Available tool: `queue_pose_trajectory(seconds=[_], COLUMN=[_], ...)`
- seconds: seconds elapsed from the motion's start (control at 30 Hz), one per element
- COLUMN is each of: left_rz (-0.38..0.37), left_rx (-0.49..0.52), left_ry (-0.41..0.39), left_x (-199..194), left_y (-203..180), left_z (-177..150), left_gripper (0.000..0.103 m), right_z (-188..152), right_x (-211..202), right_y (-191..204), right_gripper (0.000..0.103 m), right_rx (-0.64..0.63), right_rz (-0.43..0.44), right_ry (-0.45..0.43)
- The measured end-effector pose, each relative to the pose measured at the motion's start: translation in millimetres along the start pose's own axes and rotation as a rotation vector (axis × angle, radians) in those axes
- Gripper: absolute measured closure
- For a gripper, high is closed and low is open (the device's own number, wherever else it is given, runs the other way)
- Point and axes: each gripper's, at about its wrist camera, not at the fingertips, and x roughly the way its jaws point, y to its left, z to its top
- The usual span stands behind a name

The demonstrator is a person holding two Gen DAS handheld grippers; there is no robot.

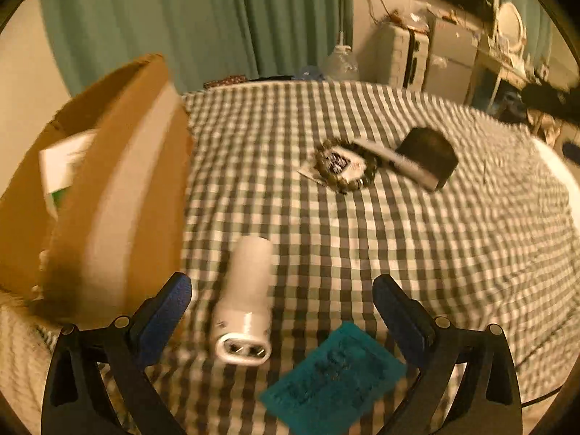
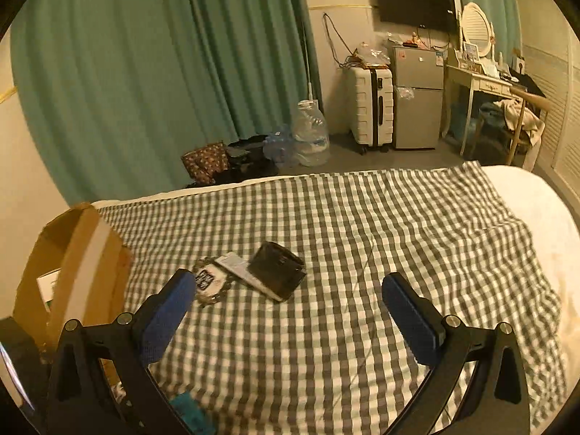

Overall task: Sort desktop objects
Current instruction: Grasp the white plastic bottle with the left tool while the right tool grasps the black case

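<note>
My left gripper [image 1: 282,286] is open above the checked cloth [image 1: 435,253]. A white charger plug [image 1: 246,301] lies between its fingers, prongs toward me, untouched. A teal card [image 1: 333,377] lies just right of it. Farther off lie a bead bracelet on a small packet [image 1: 342,165], a white strip [image 1: 395,161] and a black box [image 1: 429,156]. My right gripper [image 2: 288,288] is open and empty above the cloth, with the black box [image 2: 279,270], the white strip [image 2: 243,270] and the bracelet packet [image 2: 208,282] ahead between its fingers.
An open cardboard box [image 1: 108,199] stands at the left with a white and green item [image 1: 61,166] inside; it also shows in the right wrist view [image 2: 79,272]. Beyond the bed are green curtains [image 2: 163,72], water bottles [image 2: 308,137], a suitcase [image 2: 373,108] and a small fridge [image 2: 420,98].
</note>
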Motion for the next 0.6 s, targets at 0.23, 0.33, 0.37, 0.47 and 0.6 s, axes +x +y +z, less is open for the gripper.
queue_pose_trajectory(seconds=[0.23, 0.33, 0.37, 0.47, 0.6], left_rz=[0.074, 0.051, 0.046, 0.006, 0.009], left_rx=[0.082, 0.069, 0.067, 0.034, 0.039], left_ry=[0.006, 0.059, 0.065, 0.07, 0.061], left_x=[40.9, 56.0, 60.0, 65.0, 60.8], left_y=[-8.6, -6.2, -5.4, 2.3, 4.1], left_z=[-4.4, -5.9, -6.7, -7.2, -10.5], left_gripper=[0.001, 0.001, 0.001, 0.005, 0.017], right_z=[-6.7, -10.2, -11.3, -12.5, -10.2], right_x=[57.7, 82.6, 93.5, 117.2, 139.3], right_y=[26.6, 32.2, 33.0, 31.5, 22.6], right_gripper=[0.0, 0.0, 0.0, 0.0, 0.006], right_rx=[-0.213, -0.255, -0.254, -0.246, -0.192], right_rz=[-0.047, -0.055, -0.047, -0.059, -0.029], right_ry=[-0.035, -0.023, -0.01, 0.013, 0.07])
